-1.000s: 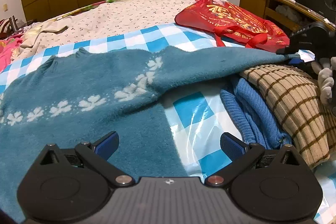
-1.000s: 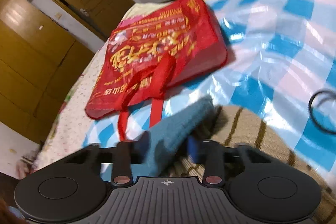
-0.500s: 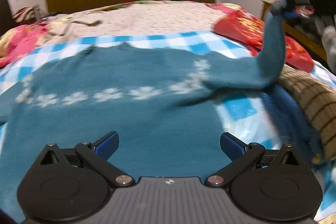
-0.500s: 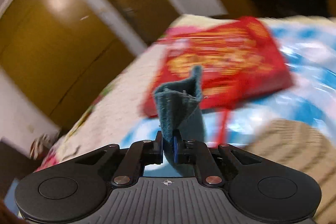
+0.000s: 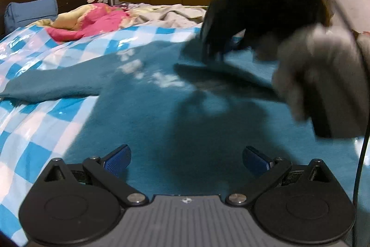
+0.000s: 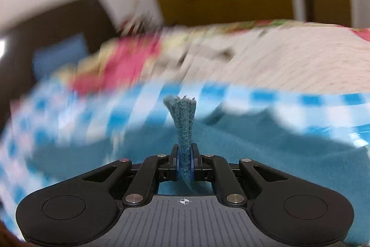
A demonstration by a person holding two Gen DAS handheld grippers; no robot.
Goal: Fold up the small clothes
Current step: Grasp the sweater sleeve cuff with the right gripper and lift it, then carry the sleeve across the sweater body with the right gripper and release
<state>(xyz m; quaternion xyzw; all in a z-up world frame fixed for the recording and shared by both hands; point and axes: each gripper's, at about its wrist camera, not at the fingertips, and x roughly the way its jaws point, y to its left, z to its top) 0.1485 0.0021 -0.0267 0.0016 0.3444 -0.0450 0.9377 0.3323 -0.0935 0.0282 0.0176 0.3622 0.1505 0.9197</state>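
Right tool pinches a sleeve end of the teal sweater, which lies spread on the checkered bed cover; left tool spread wide, low over the sweater body.

The room has soft, warm indoor light. Both pictures bend round at the edges with dark corners. In the right wrist view the bed is smeared with blur. In the left wrist view the right claw is fuzzy and throws a dark shadow on the blue sweater. The checked plastic sheet shines
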